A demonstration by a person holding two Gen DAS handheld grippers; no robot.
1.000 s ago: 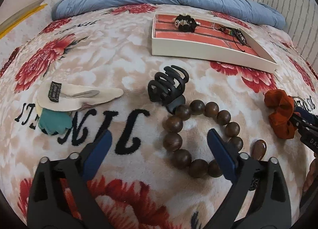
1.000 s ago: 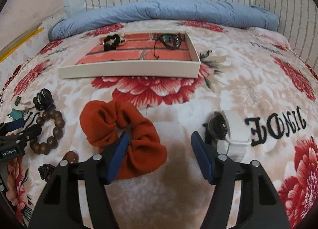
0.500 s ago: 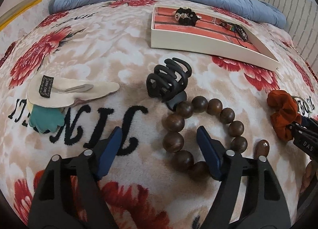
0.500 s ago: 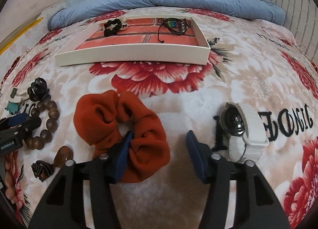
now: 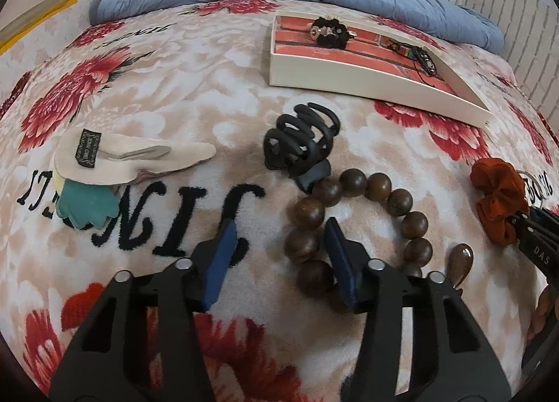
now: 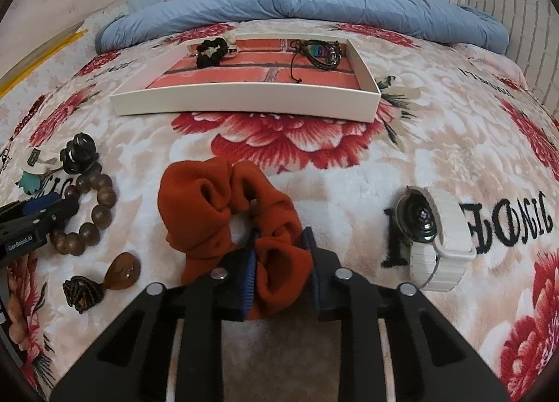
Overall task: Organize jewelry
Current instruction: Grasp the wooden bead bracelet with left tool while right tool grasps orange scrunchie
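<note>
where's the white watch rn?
Right wrist view, right side: the white watch lies on the floral blanket, on the black lettering, apart from the orange scrunchie to its left and nearer than the tray.
</note>
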